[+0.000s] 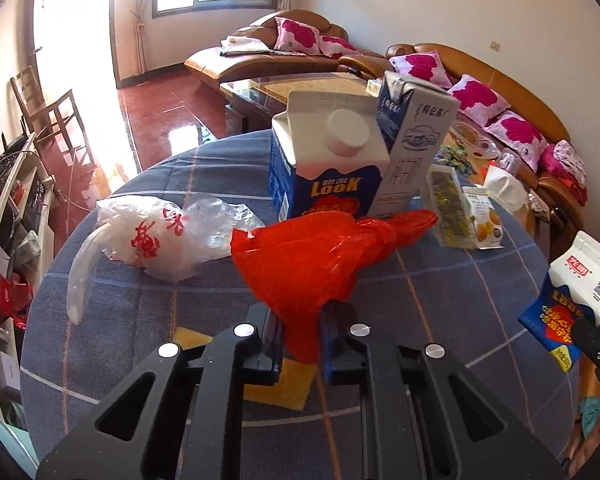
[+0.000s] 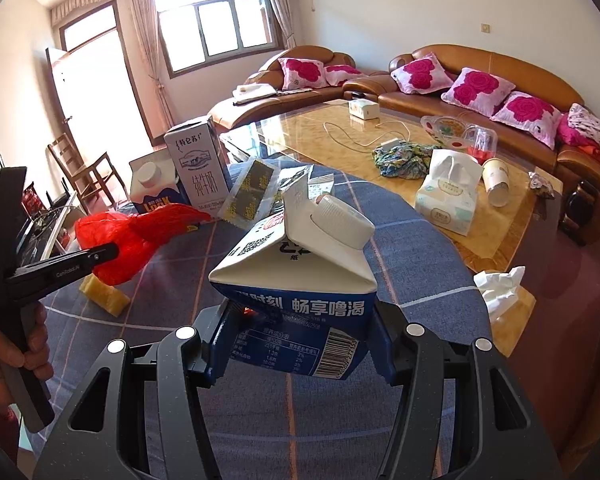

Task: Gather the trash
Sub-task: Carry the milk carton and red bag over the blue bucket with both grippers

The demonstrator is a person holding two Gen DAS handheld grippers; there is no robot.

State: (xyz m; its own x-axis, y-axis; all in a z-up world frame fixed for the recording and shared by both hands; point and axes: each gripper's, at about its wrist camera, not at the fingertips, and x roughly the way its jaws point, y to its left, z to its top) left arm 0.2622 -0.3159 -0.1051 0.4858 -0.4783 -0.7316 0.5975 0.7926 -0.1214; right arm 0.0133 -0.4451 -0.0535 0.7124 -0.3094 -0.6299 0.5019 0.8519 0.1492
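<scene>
A: How is the red plastic bag (image 1: 324, 252) held?

B: It is pinched between the narrowed jaws of the left gripper (image 1: 300, 336), its knotted end trailing ahead toward the standing cartons (image 1: 328, 160).

A: And the blue milk carton (image 2: 296, 284)?

B: It is clamped across its body by the right gripper (image 2: 300, 340), lifted off the table (image 2: 420, 248), cap tilted forward.

A: What should be minded?

B: Probably the bag's mouth should be opened before the carton is brought left of the right gripper; the thin film could slip or tear.
</scene>
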